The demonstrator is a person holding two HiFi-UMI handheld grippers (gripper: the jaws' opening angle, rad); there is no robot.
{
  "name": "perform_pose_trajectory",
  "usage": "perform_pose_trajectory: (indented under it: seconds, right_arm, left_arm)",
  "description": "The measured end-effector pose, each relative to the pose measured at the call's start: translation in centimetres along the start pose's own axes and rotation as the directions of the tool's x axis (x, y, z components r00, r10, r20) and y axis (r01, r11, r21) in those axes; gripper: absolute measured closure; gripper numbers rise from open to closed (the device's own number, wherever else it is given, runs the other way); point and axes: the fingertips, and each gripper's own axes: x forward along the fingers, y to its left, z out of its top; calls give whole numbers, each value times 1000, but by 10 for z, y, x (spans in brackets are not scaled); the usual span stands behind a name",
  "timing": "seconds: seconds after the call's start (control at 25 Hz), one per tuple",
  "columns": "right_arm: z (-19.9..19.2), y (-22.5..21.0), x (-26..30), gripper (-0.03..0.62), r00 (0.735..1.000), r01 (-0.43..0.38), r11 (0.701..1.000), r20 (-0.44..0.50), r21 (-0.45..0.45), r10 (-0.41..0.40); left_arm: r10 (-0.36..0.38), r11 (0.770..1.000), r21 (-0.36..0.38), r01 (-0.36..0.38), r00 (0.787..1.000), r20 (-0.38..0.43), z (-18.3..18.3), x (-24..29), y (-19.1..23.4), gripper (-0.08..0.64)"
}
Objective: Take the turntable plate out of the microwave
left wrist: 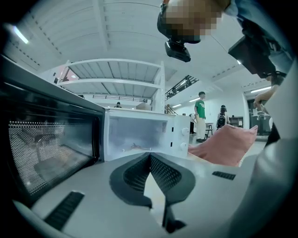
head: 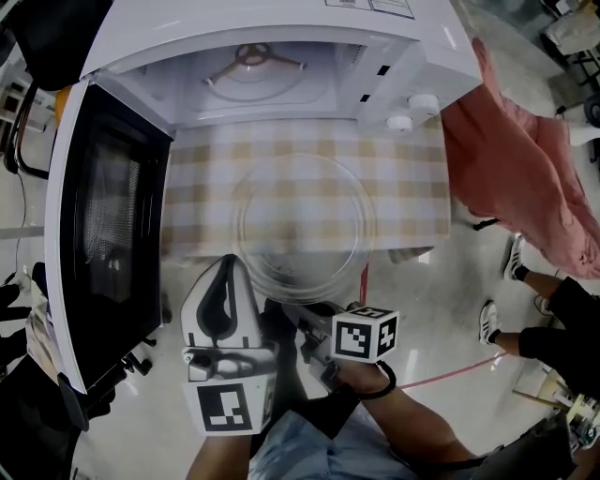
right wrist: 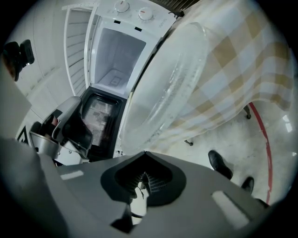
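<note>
Head view first: the white microwave [head: 281,23] has its door [head: 103,234] swung wide to the left, and the roller ring [head: 253,58] sits bare on the cavity floor. The glass turntable plate [head: 305,225] is outside, lying flat and face up on the checked cloth of the worktop [head: 206,178]. It's round, so there's no real long axis. Its near rim pokes out past the front edge toward the person. The left gripper [head: 232,262] hangs just beside that rim on the left. The right gripper [head: 302,311] has its tips right at the rim.

Left gripper view: jaws closed tip to tip with nothing in them, aimed at the open cavity, with a pink cloth [left wrist: 223,146] off to the right.

Right gripper view: jaws squeezed together. The plate shows as a long oval running lower left to upper right, its low end right at the tips. Honestly can't tell whether they nip the glass or just touch it.
</note>
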Motion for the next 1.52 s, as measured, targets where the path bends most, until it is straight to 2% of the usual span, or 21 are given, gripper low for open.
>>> perform_pose_trajectory:
  seconds: [0.36,1.04,1.52]
  right_arm:
    - [-3,5,7,592,998,21,1000,-51,-19,-22]
    - [37,10,16,592,999,26,998,-22,-49,-28]
    - [18,5,4,591,997,40,996,-58,-86,-45]
  left_arm:
    - [1,1000,0,-1,1000,3,2,5,4,552]
    - [-7,1000,3,7,1000,1,6,19,10,552]
    - [-6,1000,7,6,1000,0,9,9,0,552]
